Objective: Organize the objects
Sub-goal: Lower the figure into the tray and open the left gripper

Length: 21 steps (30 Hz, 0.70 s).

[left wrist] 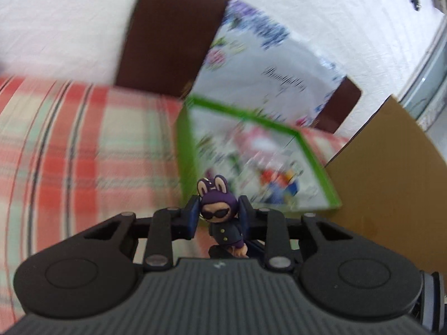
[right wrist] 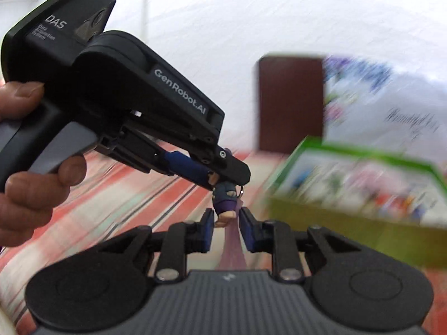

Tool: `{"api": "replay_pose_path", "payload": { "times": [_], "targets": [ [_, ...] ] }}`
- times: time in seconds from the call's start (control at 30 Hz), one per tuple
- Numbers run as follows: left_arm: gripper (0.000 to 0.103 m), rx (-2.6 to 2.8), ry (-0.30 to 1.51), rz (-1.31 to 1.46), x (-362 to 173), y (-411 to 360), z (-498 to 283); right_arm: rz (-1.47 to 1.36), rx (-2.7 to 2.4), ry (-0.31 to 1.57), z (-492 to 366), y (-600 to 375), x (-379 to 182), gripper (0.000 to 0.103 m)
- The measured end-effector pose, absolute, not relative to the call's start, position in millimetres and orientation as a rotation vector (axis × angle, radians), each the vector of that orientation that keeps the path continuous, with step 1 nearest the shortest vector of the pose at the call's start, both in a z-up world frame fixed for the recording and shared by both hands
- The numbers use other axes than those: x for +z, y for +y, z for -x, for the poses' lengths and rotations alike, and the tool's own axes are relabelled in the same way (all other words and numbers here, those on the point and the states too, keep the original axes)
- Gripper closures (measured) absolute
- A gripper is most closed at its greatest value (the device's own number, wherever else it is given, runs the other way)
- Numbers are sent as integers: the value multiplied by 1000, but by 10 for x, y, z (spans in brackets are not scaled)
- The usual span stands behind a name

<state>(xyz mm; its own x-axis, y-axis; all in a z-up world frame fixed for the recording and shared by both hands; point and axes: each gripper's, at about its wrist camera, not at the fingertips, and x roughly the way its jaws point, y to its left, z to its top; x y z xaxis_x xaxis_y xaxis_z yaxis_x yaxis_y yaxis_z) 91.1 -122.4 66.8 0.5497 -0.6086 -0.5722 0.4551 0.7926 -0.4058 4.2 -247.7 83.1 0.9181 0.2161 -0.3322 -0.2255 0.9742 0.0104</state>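
**Bunny figure aloft, green box waiting**

Over the plaid tablecloth [left wrist: 69,145], from the left wrist camera, the left gripper [left wrist: 218,213] has its blue pads clamped on the head of a small purple bunny-eared figure [left wrist: 220,217]. Sunglasses, buttoned coat, legs dangling free below the jaws. Beyond it sits the green-rimmed box [left wrist: 184,145], open side up, a floral picture lining its floor, with a brown cardboard sheet [left wrist: 391,181] just to its right. Everything past the figure is smeared with motion blur.

Switch to the right wrist view: a hand [right wrist: 30,167] grips the handle of the left gripper [right wrist: 220,178], which slants down across the frame with the figure [right wrist: 225,201] hanging from its tip, clear of the cloth. The right gripper [right wrist: 226,224] sits directly beneath, jaws drawn close either side of the figure's feet; whether the pads actually touch them, I can't tell.

Now the risk. That hold is on a rounded head only, so a quick swing toward the green-rimmed box [right wrist: 349,195] could twist the figure loose. And if both tools pull at once, it may pop free and drop to the tablecloth [right wrist: 111,209].
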Motion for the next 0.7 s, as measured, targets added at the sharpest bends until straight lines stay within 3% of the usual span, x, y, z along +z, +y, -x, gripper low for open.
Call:
{"api": "replay_pose_path", "payload": {
  "times": [0.23, 0.27, 0.3, 0.37, 0.7],
  "targets": [
    [71, -724, 613, 119, 1001, -2007, -1356, 40, 48, 226, -645, -2942, 1083, 82],
    [67, -707, 603, 98, 964, -2089, -1417, 57, 41, 240, -764, -2962, 1047, 81],
    [59, -669, 599, 74, 916, -2148, -1467, 75, 31, 263, -881, -2974, 989, 78],
    [59, -581, 615, 32, 767, -2214, -1573, 84, -20, 304, -1018, -3012, 832, 67],
    [58, -493, 667, -4, 420, -1966, -1383, -85, -59, 266, -365, -3047, 651, 64]
  ]
}}
